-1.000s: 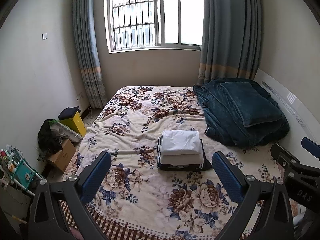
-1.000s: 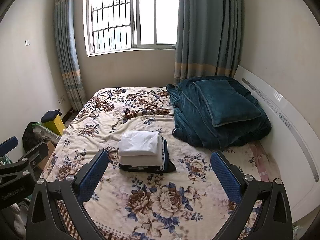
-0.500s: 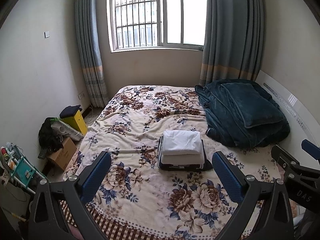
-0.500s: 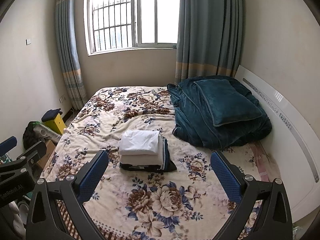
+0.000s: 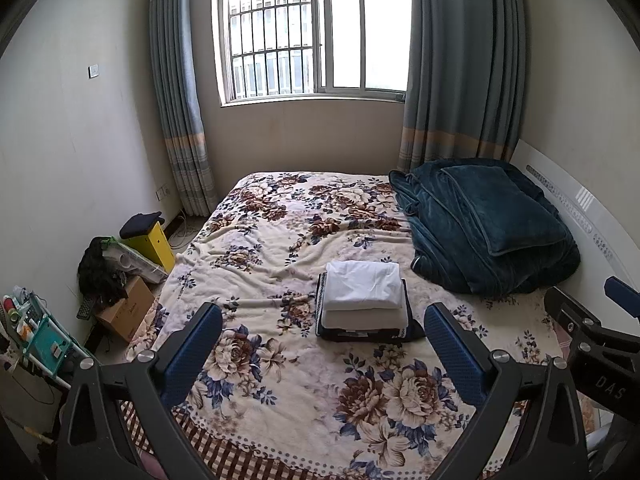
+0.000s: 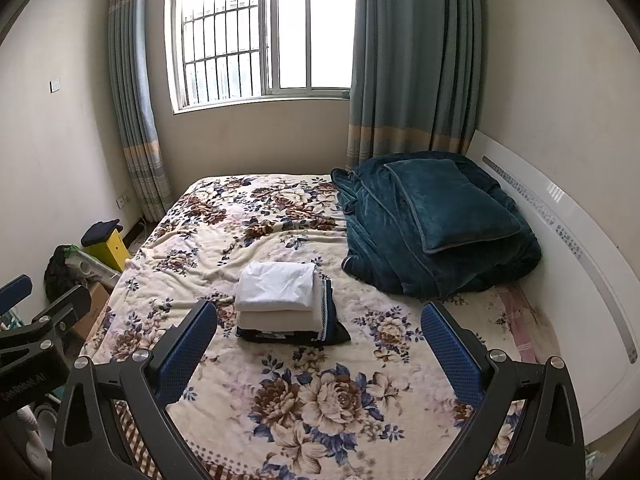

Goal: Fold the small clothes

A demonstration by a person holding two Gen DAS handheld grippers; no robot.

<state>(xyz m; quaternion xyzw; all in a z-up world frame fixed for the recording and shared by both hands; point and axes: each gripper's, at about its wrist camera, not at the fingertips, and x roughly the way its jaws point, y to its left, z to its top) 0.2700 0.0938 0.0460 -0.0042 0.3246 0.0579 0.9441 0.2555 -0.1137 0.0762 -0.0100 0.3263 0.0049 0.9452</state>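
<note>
Both grippers drifted slightly | folded stack (image 5: 363, 300) (image 6: 280, 300): white atop dark, neat | fingers spread, empty

"DAS" is printed on the right gripper (image 5: 600, 344).

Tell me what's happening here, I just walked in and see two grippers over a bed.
A person is folding small clothes with a gripper in each hand. Right now neither holds anything: the left gripper and the right gripper both hang open above the bed, short of the clothes. A neat stack of folded pieces, white on top and dark at the bottom, lies mid-bed beside a teal blanket. No unfolded garment is in view.
</note>
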